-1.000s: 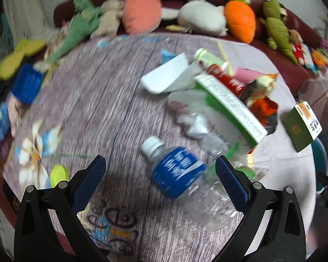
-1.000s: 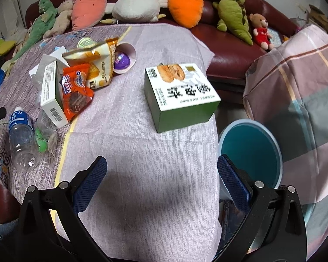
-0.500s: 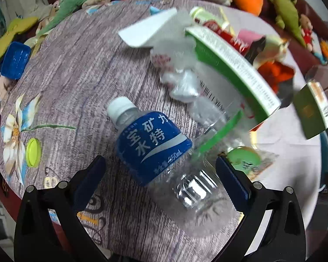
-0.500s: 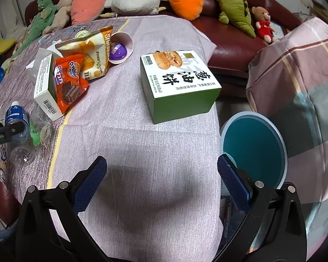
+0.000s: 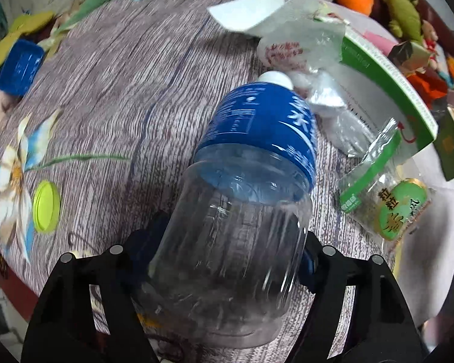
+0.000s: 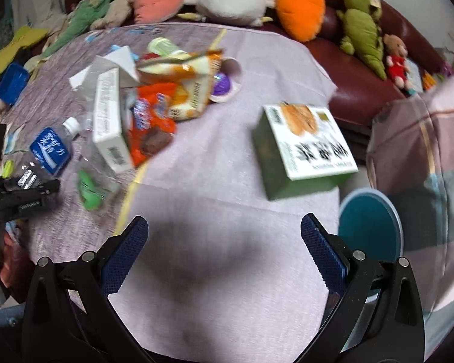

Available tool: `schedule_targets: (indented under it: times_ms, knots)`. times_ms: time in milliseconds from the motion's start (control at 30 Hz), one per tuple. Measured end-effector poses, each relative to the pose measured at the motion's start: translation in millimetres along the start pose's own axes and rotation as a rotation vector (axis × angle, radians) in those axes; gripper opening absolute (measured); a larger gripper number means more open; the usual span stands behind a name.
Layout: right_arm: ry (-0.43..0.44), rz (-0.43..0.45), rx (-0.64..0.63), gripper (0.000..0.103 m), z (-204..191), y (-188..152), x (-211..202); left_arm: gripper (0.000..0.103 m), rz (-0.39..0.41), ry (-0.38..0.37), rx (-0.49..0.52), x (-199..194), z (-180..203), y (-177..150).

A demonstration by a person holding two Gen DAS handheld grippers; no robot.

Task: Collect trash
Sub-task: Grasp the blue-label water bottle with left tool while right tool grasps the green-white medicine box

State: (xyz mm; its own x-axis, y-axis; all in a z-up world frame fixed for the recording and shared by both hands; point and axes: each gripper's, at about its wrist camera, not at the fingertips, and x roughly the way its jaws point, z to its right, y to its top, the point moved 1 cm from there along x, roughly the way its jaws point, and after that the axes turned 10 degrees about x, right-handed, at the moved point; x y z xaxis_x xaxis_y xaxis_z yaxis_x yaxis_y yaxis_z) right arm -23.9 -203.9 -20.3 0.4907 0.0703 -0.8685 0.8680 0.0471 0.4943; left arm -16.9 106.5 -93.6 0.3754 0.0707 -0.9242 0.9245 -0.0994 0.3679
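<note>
A clear plastic water bottle (image 5: 251, 139) with a blue label and white cap lies on the table, also seen at the left of the right wrist view (image 6: 50, 151). My left gripper (image 5: 230, 242) is closing its jaws around the bottle's clear lower half, and both pads sit against its sides. From the right wrist view the left gripper (image 6: 27, 193) is at the bottle's base. My right gripper (image 6: 224, 236) stands open and holds nothing, above the lilac cloth near the table's front edge. More trash lies close by: a green-and-white carton (image 5: 387, 72), clear wrappers (image 5: 302, 39) and a green snack packet (image 5: 390, 208).
A teal bin (image 6: 369, 230) stands on the floor right of the table. A green biscuit box (image 6: 305, 148) sits near the table's right edge, with orange snack bags (image 6: 178, 90) and a purple cup (image 6: 224, 84) farther back. Plush toys (image 6: 233, 3) line the dark red sofa. A yellow-green lid (image 5: 47, 205) lies at left.
The left gripper came down over the bottle and its jaws narrowed onto the clear lower half; the bottle now points away. The right gripper shifted sideways, staying open.
</note>
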Motion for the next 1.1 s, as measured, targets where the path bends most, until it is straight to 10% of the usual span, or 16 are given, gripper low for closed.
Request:
schedule_targets:
  times_ms: [367, 600, 1100]
  knots:
    - [0.114, -0.034, -0.148, 0.095, -87, 58, 9, 0.065, 0.126, -0.096, -0.012, -18, -34, 29]
    - [0.177, -0.157, -0.186, 0.06, -123, 80, 50, 0.065, 0.168, -0.135, -0.018, -20, -50, 40]
    - [0.184, -0.222, -0.228, 0.032, -142, 88, 80, 0.065, 0.199, -0.169, -0.019, -11, -73, 53]
